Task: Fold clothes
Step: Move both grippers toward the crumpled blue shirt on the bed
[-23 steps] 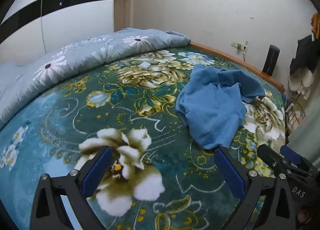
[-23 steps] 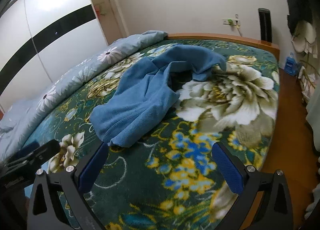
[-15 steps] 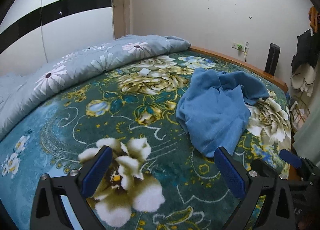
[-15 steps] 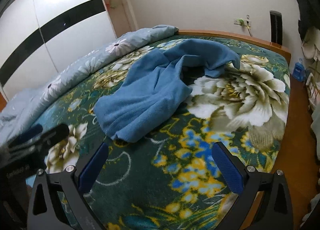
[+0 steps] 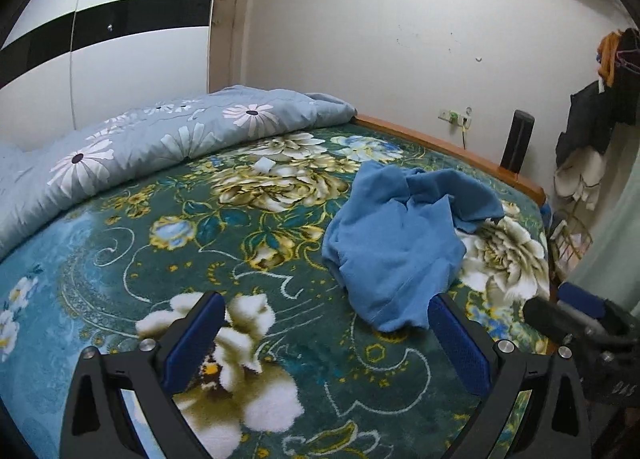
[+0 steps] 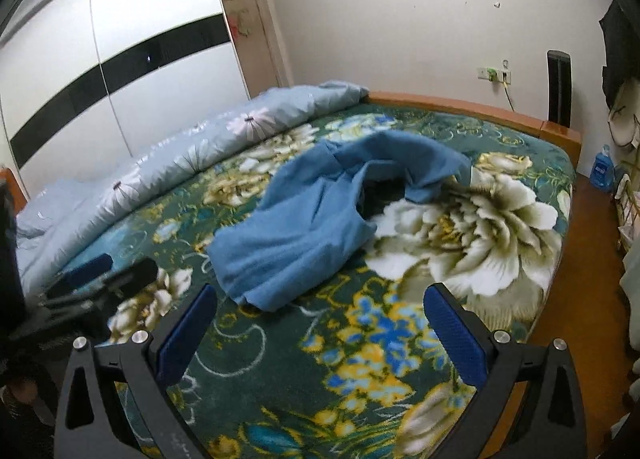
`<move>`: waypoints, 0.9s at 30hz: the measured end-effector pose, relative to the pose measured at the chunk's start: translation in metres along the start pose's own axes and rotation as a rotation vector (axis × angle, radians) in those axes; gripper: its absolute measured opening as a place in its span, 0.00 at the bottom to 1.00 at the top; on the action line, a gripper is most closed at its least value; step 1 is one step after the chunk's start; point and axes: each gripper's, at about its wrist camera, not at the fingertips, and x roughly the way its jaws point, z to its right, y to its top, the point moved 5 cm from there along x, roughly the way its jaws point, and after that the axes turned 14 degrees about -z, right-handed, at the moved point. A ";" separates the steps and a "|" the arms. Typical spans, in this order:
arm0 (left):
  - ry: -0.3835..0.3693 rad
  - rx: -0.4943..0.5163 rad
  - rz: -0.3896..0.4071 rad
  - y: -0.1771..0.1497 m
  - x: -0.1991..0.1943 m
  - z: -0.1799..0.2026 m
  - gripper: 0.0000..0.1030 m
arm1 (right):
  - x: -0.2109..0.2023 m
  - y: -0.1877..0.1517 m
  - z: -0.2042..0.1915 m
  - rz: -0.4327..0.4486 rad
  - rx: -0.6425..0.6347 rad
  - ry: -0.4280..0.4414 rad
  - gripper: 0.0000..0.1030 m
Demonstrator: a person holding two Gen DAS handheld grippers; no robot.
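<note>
A crumpled blue garment (image 5: 396, 243) lies unfolded on the floral bedspread (image 5: 200, 243), towards the foot of the bed and its wooden frame (image 6: 460, 105). Both tools are released, jaws spread wide with nothing between them, and both hover short of the cloth. The garment's long axis runs from its near hem away towards the far frame. From the left tool (image 5: 324, 333) it lies ahead and to the right, the hem just beside the right-hand pad; from the right tool (image 6: 320, 323) it lies ahead and slightly left (probably the nearer of the two, though fisheye distortion makes this uncertain). A rolled flowered quilt (image 5: 160, 143) bounds the left side, well apart from the garment, so open bedspread remains there for spreading; the bed's edge on the right leaves less room.
</note>
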 end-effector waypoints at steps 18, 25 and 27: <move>0.005 0.007 -0.047 -0.008 0.029 -0.018 1.00 | 0.037 0.024 0.026 -0.117 0.028 0.047 1.00; -0.030 -0.017 -0.067 -0.010 0.038 -0.025 1.00 | 0.057 0.038 0.028 -0.179 0.001 0.020 1.00; -0.032 -0.014 -0.066 -0.011 0.039 -0.027 1.00 | 0.064 0.043 0.032 -0.189 0.026 0.034 1.00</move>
